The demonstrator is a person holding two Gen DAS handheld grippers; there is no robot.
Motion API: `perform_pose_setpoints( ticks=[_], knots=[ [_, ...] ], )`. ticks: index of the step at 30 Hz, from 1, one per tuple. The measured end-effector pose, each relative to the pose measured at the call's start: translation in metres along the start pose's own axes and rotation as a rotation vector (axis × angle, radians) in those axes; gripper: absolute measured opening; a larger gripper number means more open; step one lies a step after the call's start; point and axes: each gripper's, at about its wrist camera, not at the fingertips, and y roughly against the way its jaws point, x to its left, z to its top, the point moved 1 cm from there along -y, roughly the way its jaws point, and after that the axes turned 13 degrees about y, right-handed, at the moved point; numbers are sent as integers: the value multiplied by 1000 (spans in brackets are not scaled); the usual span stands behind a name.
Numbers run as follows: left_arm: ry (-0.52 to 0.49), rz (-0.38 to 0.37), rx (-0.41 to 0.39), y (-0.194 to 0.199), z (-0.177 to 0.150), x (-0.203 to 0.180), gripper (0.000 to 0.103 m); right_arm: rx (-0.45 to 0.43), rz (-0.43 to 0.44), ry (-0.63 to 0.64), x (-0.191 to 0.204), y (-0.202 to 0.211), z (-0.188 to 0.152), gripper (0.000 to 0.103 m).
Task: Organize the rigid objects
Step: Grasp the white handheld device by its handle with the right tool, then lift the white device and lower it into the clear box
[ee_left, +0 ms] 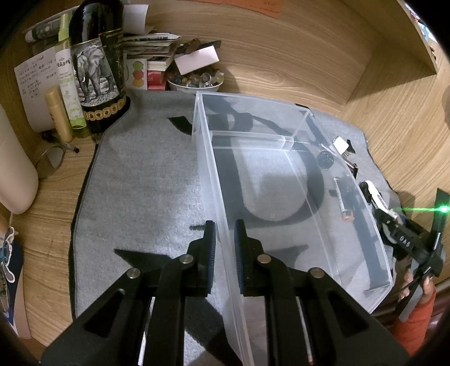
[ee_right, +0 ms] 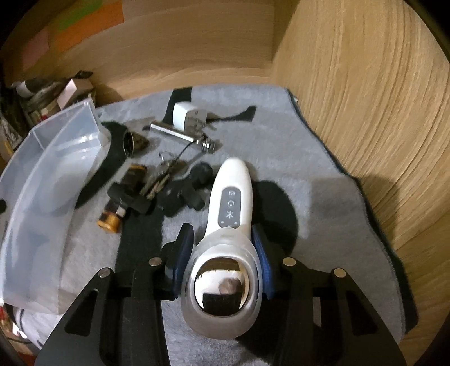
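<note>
Pinching the near wall of the clear plastic bin (ee_left: 281, 180), the left hand-held gripper (ee_left: 225, 233) has one pad inside and one outside. Through the bin's wall a battery (ee_left: 343, 202) blurs on the grey mat (ee_left: 135, 180).

From the right wrist, the right hand-held gripper (ee_right: 222, 247) squeezes the white handheld device (ee_right: 227, 225) at its waist; keys (ee_right: 166, 177) and dark bits beside it are hard to make out.

Counter (ee_left: 281, 56): light wood grain, warm dim lighting. Back wall (ee_right: 197, 50): wood panel, coloured paper notes (ee_right: 84, 25) stuck on it. Side wall (ee_right: 379, 112): wood panel, meeting the back wall at a corner. Mat (ee_left: 140, 183): grey felt with black patches, spread flat over the counter.
</note>
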Motion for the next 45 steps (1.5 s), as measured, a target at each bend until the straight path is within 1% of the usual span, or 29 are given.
perform_pose_setpoints(
  ticks=[3,10,14,27,35,37,41,45],
  knots=[
    [-4,-1,-1,0,0,0,13,-32,-3,-12,-3,9,7,38],
    [-4,-3,-5,0,-1,1,13,-127,-25,12,-3,37,30,38],
    [-1,-3,-6,0,-1,0,13,-171,-41,53,6,49,42,38],
    [-7,3,-9,0,-1,-1,13,-330,-21,141,37,87,81,38],
    [-10,5,-10,0,-1,-1,13,-420,44,205,68,103,101,38],
    [-11,6,-11,0,-1,-2,13,-438,72,218,77,104,106,38],
    [-10,6,-10,0,-1,-1,13,-464,157,245,95,104,116,38],
    [-9,6,-9,0,0,-1,13,-462,221,280,114,98,124,38]
  ],
)
